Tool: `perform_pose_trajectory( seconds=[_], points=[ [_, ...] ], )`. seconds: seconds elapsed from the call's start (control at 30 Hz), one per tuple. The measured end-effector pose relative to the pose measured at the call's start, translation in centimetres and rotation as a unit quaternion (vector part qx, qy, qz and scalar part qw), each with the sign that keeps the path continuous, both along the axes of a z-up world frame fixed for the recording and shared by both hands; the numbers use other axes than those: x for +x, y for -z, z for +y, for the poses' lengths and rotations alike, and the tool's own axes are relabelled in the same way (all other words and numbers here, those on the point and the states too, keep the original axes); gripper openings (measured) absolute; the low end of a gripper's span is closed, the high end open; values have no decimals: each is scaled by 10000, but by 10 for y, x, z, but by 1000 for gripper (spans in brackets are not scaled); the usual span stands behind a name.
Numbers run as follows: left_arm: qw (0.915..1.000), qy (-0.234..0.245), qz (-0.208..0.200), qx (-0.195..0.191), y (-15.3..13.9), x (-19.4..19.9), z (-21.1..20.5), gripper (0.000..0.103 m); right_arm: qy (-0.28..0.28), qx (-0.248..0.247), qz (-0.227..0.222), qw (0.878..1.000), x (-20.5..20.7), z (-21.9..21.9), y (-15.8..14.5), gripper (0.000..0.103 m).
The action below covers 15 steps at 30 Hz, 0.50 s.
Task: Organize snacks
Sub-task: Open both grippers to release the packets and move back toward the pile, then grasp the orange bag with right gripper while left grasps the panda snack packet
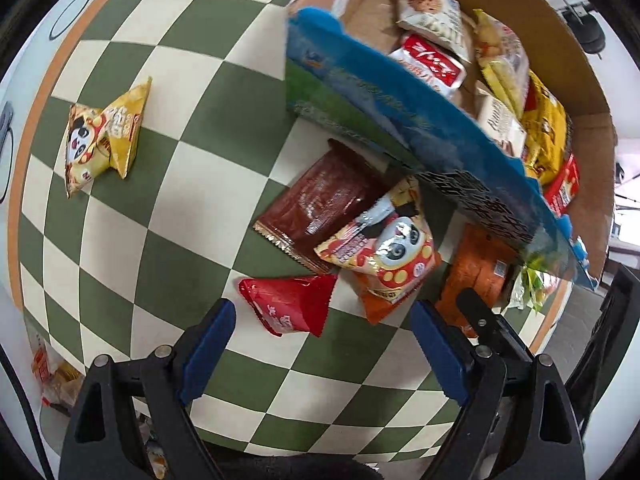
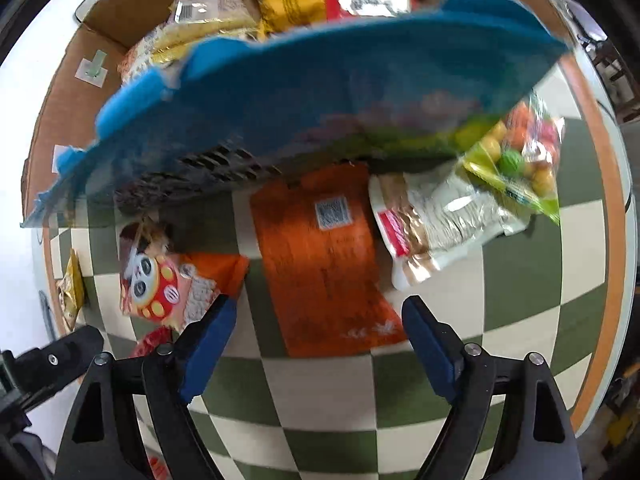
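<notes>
A cardboard box (image 1: 576, 92) with a blue printed wall (image 1: 400, 108) holds several snack packs. It also shows in the right wrist view (image 2: 320, 92). On the checkered cloth beside it lie a red pack (image 1: 292, 306), a brown pack (image 1: 324, 204), a panda pack (image 1: 384, 248) and an orange pack (image 2: 324, 256). A yellow panda pack (image 1: 104, 136) lies apart at the left. My left gripper (image 1: 324, 344) is open, just above the red pack. My right gripper (image 2: 318, 340) is open over the orange pack's near end.
A white pack (image 2: 436, 216) and a clear bag of coloured balls (image 2: 520, 148) lie at the box's right corner. The cloth's orange border (image 2: 608, 240) and the table edge run along the right. More wrappers (image 1: 56, 380) lie off the left edge.
</notes>
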<state>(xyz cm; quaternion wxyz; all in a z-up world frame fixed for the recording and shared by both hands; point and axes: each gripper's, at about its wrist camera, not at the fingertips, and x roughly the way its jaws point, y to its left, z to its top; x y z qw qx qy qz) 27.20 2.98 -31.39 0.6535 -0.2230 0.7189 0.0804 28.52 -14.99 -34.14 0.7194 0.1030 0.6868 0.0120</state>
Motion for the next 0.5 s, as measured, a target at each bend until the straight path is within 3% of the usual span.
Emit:
perform_pose_trajectory(
  seconds=[0.2, 0.27, 0.33, 0.5],
  points=[
    [9989, -314, 93, -339, 13, 10, -17, 89, -247, -432, 5, 9988, 2, 23, 10, 85],
    [9982, -349, 142, -475, 20, 16, -28, 89, -176, -473, 79, 9987, -2, 16, 15, 68],
    [9974, -360, 205, -596, 28, 19, -40, 89, -88, -432, 202, 9988, -6, 3, 19, 58],
    [9943, -716, 321, -720, 51, 26, -53, 89, 257, -169, 490, 9983, -16, -35, 24, 58]
  ],
)
